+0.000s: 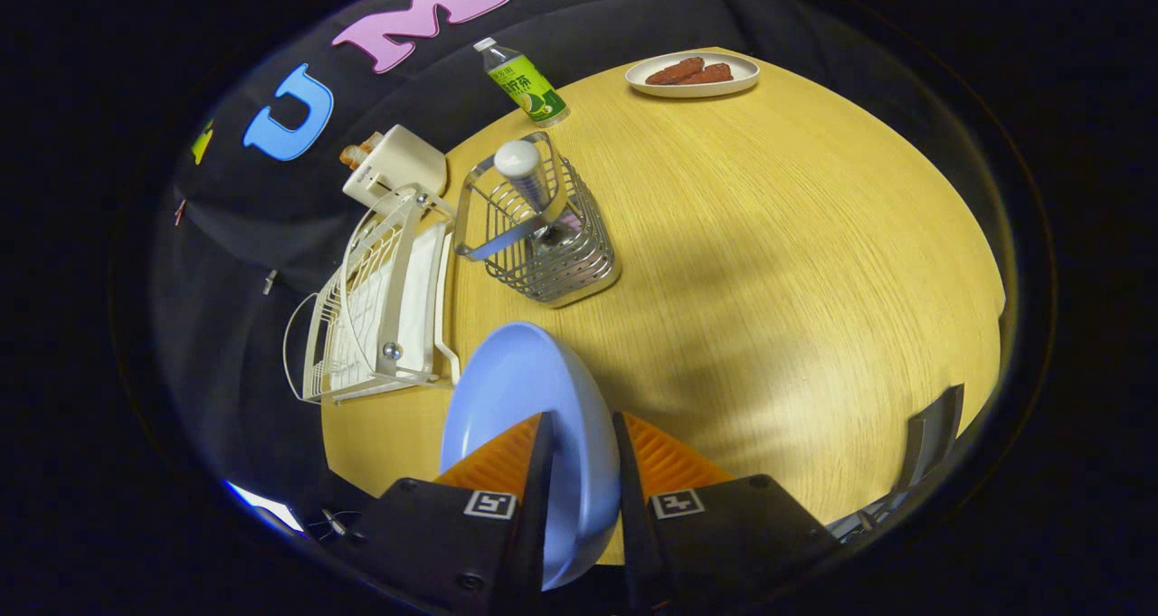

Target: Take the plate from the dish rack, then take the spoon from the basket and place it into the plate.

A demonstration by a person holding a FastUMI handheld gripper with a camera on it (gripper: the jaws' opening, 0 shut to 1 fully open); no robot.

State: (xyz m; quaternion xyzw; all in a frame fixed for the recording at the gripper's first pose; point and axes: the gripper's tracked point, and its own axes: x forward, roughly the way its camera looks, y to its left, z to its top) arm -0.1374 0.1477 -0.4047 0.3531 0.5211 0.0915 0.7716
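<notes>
Plate (520, 390) was the light blue one, and it sat clamped edge-on between the two fingers of the gripper (582, 435), one finger pressing on each face, so the jaws were clenched right on it. It was held up on its rim over the near part of the wooden table (796, 263), tilted a bit, with its rounded top edge reaching out ahead of the fingertips.

Just beyond the plate and off to the left was the white wire dish rack (375, 304), standing at the table's left edge with its slots empty as far as I could tell. Right next to that, a little farther out, stood the metal wire basket (543, 236) with the spoon (527, 177) propped upright in it, its pale handle end poking up above the rim.

Behind the rack was a white boxy thing (398, 168), couldn't really tell what it was. Farther back stood a green-labelled drink bottle (525, 82), and well apart at the far side of the table sat a white oval dish (692, 75) with some brown food on it.
</notes>
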